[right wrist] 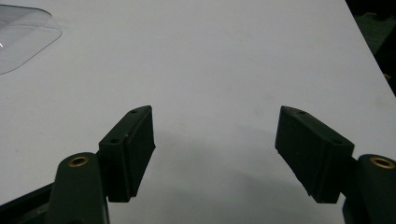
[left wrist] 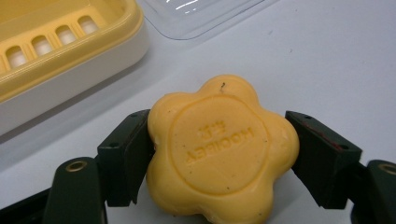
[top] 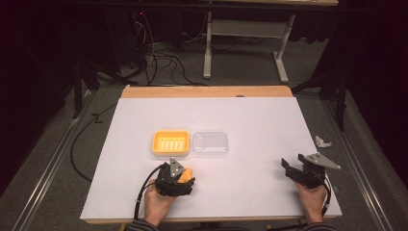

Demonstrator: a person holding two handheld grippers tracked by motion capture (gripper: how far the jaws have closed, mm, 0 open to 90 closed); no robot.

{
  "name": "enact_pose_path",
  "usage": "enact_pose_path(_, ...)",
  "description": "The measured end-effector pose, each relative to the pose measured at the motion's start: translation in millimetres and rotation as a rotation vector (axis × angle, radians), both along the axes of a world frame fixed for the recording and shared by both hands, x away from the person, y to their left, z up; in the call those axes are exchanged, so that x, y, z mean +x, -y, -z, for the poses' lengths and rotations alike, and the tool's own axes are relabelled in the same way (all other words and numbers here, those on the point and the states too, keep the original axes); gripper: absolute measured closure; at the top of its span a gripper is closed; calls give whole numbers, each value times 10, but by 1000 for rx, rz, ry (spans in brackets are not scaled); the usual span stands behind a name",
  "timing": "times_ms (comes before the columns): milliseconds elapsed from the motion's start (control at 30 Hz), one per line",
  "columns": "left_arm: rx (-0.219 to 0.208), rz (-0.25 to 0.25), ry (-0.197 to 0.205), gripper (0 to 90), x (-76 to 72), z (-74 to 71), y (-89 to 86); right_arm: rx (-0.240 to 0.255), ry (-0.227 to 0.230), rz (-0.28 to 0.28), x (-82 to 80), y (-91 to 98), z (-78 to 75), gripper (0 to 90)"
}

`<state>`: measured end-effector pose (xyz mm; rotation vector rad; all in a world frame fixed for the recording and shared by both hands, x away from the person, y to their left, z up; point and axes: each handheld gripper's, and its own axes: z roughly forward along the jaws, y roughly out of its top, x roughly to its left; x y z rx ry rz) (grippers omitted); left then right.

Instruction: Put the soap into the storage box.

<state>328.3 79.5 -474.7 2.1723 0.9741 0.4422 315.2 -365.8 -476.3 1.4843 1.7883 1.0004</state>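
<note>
A yellow flower-shaped soap bar [left wrist: 219, 149] with embossed lettering lies on the white table between the jaws of my left gripper [left wrist: 218, 140]. The jaws stand wide apart, one close against each side of the bar; I see no squeeze. From above, the soap [top: 187, 172] peeks out at the tip of the left gripper [top: 185, 175]. Just beyond it sit a yellow soap dish [top: 170, 142] with a slotted floor and a clear plastic lid [top: 210, 143], side by side. My right gripper [top: 291, 166] rests open and empty at the table's right [right wrist: 215, 140].
The white table [top: 250, 120] has a wooden strip along its far edge. A crumpled white scrap [top: 322, 141] lies on the floor off the right edge. Cables and a metal frame stand on the floor beyond the table.
</note>
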Motion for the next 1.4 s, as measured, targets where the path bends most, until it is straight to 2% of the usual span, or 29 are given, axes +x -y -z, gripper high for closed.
enact_pose_path(367,3,2,14,272,-6,-38,-33,1,0,1,0,1,0,285)
enact_pose_path(533,2,9,28,272,-6,-103,-43,2,1,1,0,1,0,284)
enact_pose_path(800,5,27,28,272,10,-202,-51,3,2,0,1,4,1,283)
enact_pose_path(1300,-42,38,33,273,79,-405,-112,10,4,1,-5,8,-2,283)
enact_pose_path(1400,-40,35,38,273,96,-444,-134,12,3,3,-8,6,-2,283)
